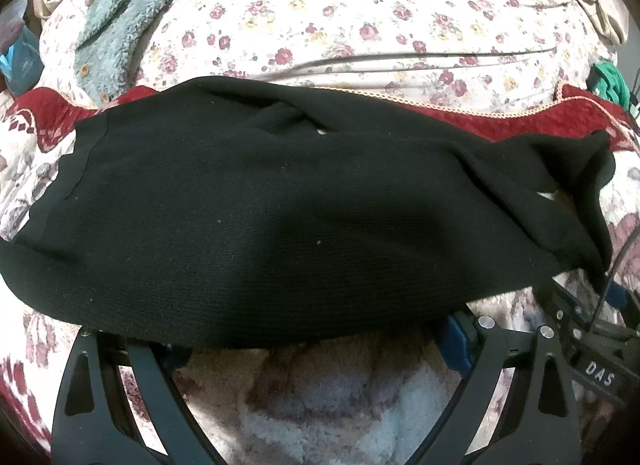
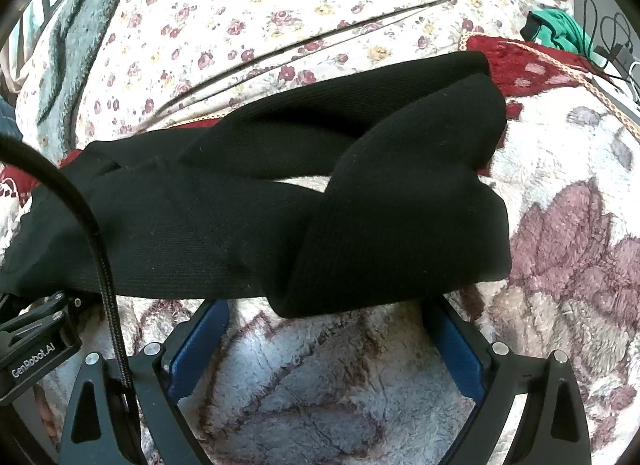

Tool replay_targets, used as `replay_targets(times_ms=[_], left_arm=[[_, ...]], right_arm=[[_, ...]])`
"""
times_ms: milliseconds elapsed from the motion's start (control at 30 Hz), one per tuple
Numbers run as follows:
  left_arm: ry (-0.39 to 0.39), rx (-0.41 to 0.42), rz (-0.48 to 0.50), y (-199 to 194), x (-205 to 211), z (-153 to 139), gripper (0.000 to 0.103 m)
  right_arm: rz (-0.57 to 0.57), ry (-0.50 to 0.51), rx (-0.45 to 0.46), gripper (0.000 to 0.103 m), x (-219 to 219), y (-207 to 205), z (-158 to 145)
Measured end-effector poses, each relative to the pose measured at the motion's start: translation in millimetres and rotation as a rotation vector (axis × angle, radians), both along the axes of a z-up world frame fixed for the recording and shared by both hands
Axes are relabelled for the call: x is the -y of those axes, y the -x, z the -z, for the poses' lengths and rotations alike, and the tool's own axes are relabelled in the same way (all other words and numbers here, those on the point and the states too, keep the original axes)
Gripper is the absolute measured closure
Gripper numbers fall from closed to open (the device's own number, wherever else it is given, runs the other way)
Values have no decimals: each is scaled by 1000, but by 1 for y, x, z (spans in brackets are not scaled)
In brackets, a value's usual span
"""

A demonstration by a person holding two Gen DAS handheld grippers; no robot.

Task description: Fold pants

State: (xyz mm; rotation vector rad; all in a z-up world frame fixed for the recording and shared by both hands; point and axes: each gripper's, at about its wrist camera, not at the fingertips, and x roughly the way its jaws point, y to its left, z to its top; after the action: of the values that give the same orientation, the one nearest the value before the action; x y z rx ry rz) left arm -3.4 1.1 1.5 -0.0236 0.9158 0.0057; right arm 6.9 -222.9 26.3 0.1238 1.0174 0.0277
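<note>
Through the left wrist camera, my left gripper [image 1: 320,339] has its jaws spread wide, and the near edge of the black pants [image 1: 280,209] drapes over their tips, hiding them. The garment lies crosswise just ahead of the jaws, stretching well past both sides, on a fleecy flowered blanket [image 1: 320,397] that covers the bed. Beyond the pants I see a dark red border [image 1: 520,121], then a floral sheet [image 1: 360,17]. A teal fleece garment [image 1: 116,13] sits far off to the left of the jaws. The other tool shows at the right edge.

Through the right wrist camera, my right gripper [image 2: 324,317] also has its jaws apart, blue pads [image 2: 200,345] showing, with the pants' [image 2: 360,193] edge lying across the gap directly in front. Nothing is clamped as far as I can tell. Here the cloth is bunched: one thick roll crosses over another ahead of the jaws, and two leg ends splay away to the far right. A braided cable [image 2: 108,285] hangs across the left of the view.

My worry is that twist. If I close on the near edge now, I judge I may pinch a single layer, or catch blanket pile along with it, and the fold would drag crooked. The cable could also snag the cloth near the left jaw.
</note>
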Motion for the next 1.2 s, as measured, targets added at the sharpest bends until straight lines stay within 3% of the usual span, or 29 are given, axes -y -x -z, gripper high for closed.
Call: replay_targets(times_ms=[133,233,367,433,500,600,667,733,800,833,933,1200], left_arm=[[-7,2,52,4,-1,-2,7],[-40,58,79,10,3,-3,7],[-13,34,108,16,2,-4,7],[-11,-12,141,21,-1,-7,9],[-25,13,133,31,-5,-10,16],[4,12,126,41,-14,-19,16],[75,4,102,44,-28,-28,16],[131,22,61,51,-44,-35,16],[150,29,12,56,-62,-40,16],[153,30,-10,57,-71,-41,16],[161,34,-90,62,-102,-45,16],[225,17,-257,67,-166,-40,16]], right_arm=[[-2,5,-4,3,-4,-5,2],[-9,-6,-8,2,-5,-8,2],[-53,-28,5,3,-3,-6,-1],[-83,-66,43,11,1,0,-5],[-67,-117,85,16,9,11,-9],[-12,-228,168,19,18,31,-14],[-7,-314,191,20,23,46,-18],[-17,-329,194,20,24,55,-22],[-32,-295,158,21,22,58,-21],[-29,-316,105,21,25,63,-22],[-43,-328,76,21,25,65,-20],[-36,-361,102,20,15,52,-22]])
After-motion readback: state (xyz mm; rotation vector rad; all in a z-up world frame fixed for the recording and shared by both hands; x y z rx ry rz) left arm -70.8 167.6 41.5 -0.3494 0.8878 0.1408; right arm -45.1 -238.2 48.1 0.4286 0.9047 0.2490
